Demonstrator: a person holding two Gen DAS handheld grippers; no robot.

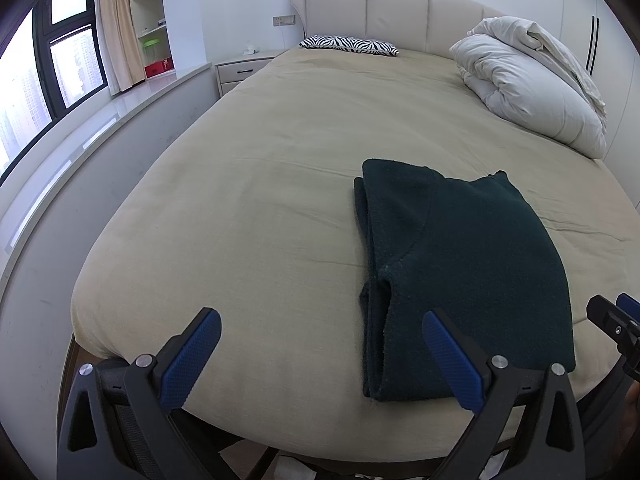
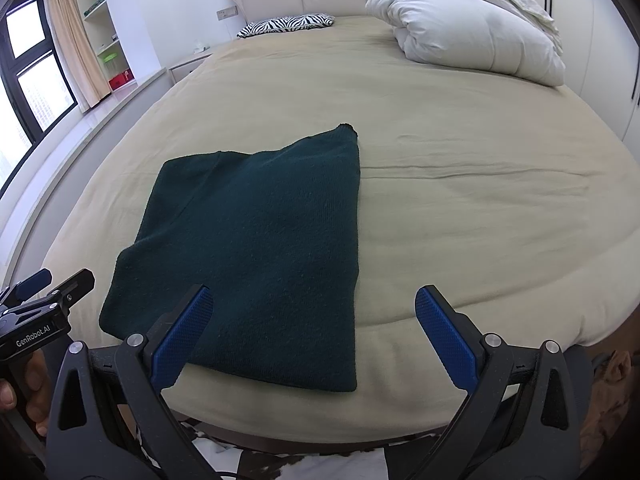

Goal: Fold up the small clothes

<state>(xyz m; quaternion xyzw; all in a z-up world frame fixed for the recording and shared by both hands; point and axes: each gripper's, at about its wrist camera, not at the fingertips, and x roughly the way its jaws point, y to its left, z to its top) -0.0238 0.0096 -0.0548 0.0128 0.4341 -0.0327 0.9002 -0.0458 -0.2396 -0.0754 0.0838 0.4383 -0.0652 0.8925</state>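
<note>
Daylight enters from the window [image 1: 48, 60] at upper left of both frames, overexposed to near white. Illumination is bright, soft and even; shadows under the dark green garment [image 2: 256, 248] are faint. Fisheye distortion bends the bed [image 1: 260, 160] edges strongly. Corners are vignetted black. Focus is sharp throughout, without motion blur
</note>
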